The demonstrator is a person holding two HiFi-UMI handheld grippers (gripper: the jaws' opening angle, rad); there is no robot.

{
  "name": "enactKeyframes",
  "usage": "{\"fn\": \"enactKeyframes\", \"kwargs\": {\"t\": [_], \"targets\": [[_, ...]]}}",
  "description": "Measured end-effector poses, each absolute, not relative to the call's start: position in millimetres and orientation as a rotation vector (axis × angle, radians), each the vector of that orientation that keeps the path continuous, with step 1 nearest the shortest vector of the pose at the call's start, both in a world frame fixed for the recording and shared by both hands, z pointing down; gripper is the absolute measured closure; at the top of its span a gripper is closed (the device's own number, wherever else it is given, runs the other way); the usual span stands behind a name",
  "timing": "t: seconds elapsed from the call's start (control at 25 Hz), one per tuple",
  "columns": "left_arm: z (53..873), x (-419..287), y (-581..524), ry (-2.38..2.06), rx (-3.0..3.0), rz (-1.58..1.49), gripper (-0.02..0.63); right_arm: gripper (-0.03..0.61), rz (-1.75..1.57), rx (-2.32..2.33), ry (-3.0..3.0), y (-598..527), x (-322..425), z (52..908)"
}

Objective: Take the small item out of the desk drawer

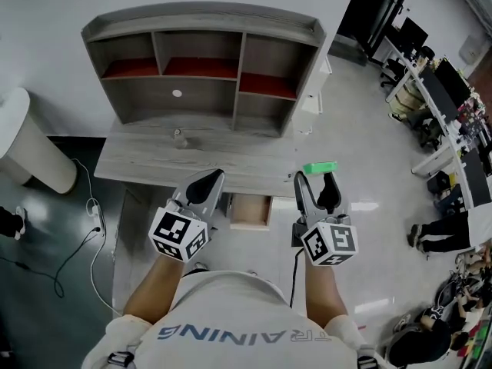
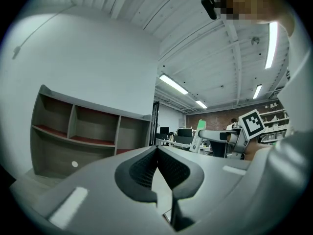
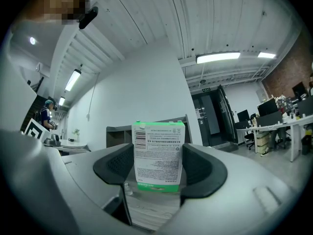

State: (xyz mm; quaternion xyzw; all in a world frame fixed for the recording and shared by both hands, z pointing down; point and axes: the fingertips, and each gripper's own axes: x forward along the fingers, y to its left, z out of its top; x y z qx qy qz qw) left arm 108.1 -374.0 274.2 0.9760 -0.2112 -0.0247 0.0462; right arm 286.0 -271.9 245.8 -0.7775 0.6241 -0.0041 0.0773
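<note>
The jaws of the right gripper (image 3: 159, 166) are clamped on a small green-and-white box (image 3: 158, 151). Their pads press its two sides, so it stands upright with its printed face toward the gripper's camera. The box hangs in the air near the front edge of the desk (image 1: 154, 164), clear of the open drawer (image 1: 250, 211) that shows between the two grippers, so to my eye the lift-out is as good as done. The left gripper (image 2: 156, 155) has its jaws pressed together on nothing and sits alongside, probably just out of the way.
</note>
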Motion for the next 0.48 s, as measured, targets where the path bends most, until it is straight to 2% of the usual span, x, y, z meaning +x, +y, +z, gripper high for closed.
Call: {"fn": "enactKeyframes", "kwargs": {"t": [0.48], "targets": [[279.4, 100.6, -381.8, -0.632, 2.958, -0.052, 0.612, 0.255, -0.038, -2.326, 1.901, -285.7, 275.0, 247.9]]}}
